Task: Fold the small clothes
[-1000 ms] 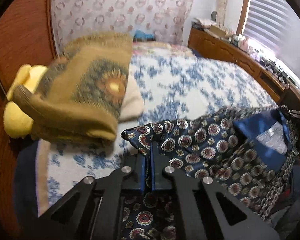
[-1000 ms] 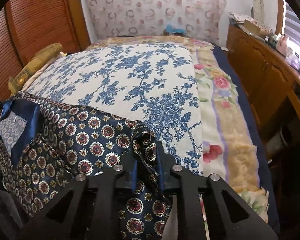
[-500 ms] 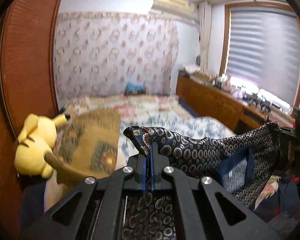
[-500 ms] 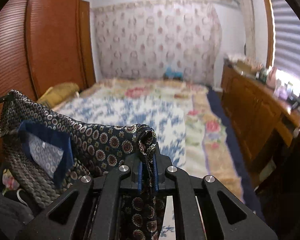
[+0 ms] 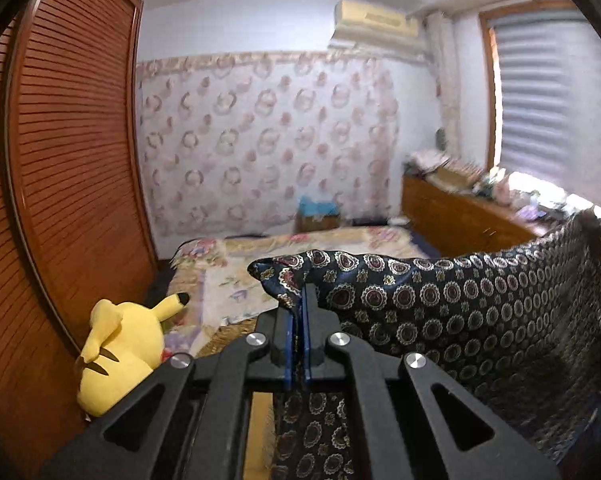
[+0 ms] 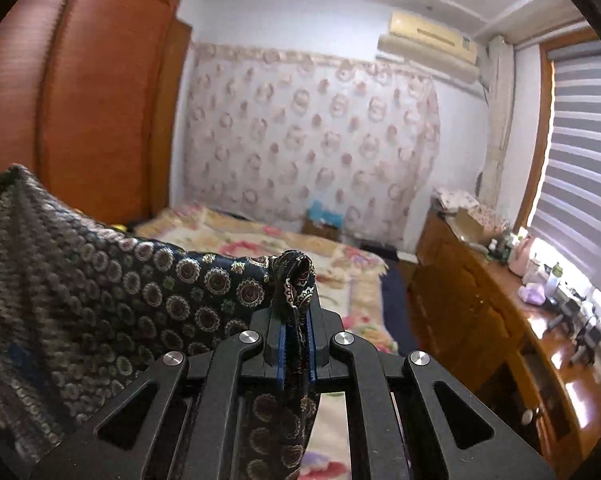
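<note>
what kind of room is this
A bedroom in a home, most likely: a bed with a floral blanket, a louvred wooden wardrobe beside it, and a yellow Pikachu plush at the bed's edge.

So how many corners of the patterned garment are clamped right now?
2: the left gripper pinches one corner of the garment, the right gripper the other. Lower corners hang out of sight.

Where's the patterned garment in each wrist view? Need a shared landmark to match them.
Left wrist: the dark medallion-print garment runs from the left gripper at bottom centre out to the right edge.
Right wrist: the same garment runs from the right gripper at bottom centre out to the left edge.
Shared landmark: the air conditioner high on the far wall.
</note>
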Tool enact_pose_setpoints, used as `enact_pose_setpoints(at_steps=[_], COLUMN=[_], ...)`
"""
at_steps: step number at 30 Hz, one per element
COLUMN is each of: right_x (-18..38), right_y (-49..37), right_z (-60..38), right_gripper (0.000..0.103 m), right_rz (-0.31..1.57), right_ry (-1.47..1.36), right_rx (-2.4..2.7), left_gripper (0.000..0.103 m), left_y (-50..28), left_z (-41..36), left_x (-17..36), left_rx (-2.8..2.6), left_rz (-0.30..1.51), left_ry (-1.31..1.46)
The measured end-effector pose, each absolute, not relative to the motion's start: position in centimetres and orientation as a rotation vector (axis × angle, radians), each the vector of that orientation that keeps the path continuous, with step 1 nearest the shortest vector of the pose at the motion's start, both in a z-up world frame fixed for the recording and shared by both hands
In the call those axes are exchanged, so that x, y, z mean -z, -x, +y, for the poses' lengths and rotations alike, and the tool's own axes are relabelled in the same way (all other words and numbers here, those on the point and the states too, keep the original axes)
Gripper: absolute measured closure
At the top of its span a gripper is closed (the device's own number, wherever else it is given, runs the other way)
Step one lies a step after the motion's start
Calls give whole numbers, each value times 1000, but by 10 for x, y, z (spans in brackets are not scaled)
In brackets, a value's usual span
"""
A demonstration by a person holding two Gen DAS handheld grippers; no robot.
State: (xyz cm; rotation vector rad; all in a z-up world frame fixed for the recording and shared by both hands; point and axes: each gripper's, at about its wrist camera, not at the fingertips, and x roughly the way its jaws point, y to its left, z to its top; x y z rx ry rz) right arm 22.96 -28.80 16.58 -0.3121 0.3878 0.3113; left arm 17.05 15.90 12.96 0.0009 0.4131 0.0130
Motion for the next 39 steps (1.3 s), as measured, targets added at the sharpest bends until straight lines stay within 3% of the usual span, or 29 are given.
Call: enact_pose_setpoints(at_steps=[4,6,8,9,13,16,20,39], right_x=[-118,-77,-46,-30,8,19,28,75], right_y=[-317,-356,-371,-373,-354,-332,-302,-276], right_z=[-266,-260,-258,-256,-251,-256,-269,-315], right_gripper=[96,80,74,73,72,62,61,61], right_rz=[485,624,705,728,761,764,779,897], right_ry=[338,309,293,291,313,296,230,-12], right_rx=[-236,-215,-191,-195,-246,-276,-325,-298], left_gripper=[95,87,74,67,60,58,50,47], left_y=[-234,-253,-253,-249,-231,-211,-185,-164], left_z=[164,165,163,161,148,140,137,12], left_x=[-85,-59,-39,-32,-10,1,15,74], left_rx=[-24,-6,4,14,48,74,104,324], left_rz=[528,607,638,644,697,717,741,822], left_ry=[-19,-23,-26,-29,-50,-49,1,-67])
